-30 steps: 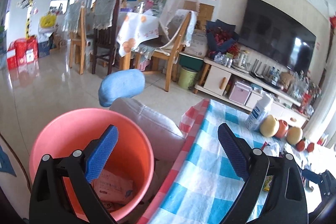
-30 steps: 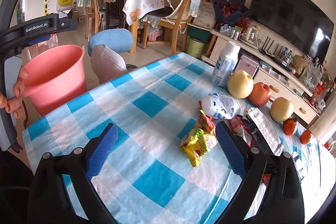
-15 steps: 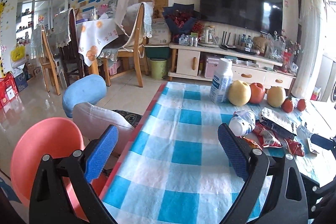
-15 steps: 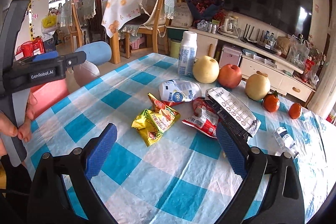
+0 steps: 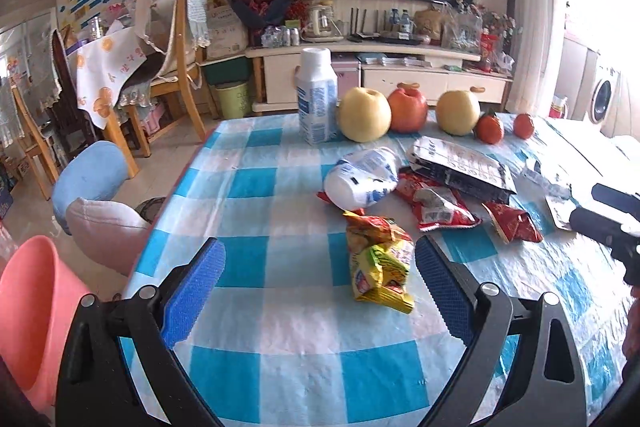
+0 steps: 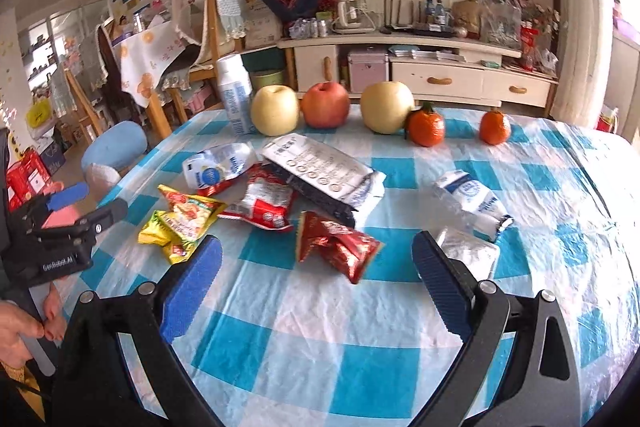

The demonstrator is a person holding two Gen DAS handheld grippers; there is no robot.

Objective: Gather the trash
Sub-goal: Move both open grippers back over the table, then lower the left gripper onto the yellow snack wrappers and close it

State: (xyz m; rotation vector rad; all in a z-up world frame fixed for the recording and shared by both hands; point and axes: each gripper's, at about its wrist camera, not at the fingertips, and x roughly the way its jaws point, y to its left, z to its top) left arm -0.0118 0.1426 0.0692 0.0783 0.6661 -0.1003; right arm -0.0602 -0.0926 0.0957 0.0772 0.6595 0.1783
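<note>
Tablecloth (image 5: pixel 280 331), blue-and-white check, lies bare nearest both cameras, giving open room under each claw. The left gripper (image 5: pixel 318 291) is spread wide and holds nothing; just ahead, between its blue pads (image 5: pixel 192 291), lies the yellow snack wrapper (image 5: pixel 380 267). The right gripper (image 6: pixel 316 287) is likewise spread and empty, with the red foil wrapper (image 6: pixel 336 247) lying just beyond its fingertips and a silver pouch (image 6: pixel 468 251) beside its right finger.

To the left, the table's edge drops to the floor, where the pink bin (image 5: pixel 28 319) stands low beside a grey cushion (image 5: pixel 104 227) and a blue stool (image 5: pixel 88 179).

Farther on, the trash bunches together: a crushed white bottle (image 5: pixel 360 179), a red-and-white packet (image 5: pixel 440 207), a black-and-white bag (image 5: pixel 460 167) partly over it, and, well apart to the right, a small milk carton (image 6: pixel 472 203). Behind stands an upright white bottle (image 5: pixel 316 95) touching a row of fruit (image 5: pixel 404 107) near the far edge.

A second ago the left claw hung over the bin with a pink packet inside; now it has swung over the table. The right claw has shifted rightward across the litter.
</note>
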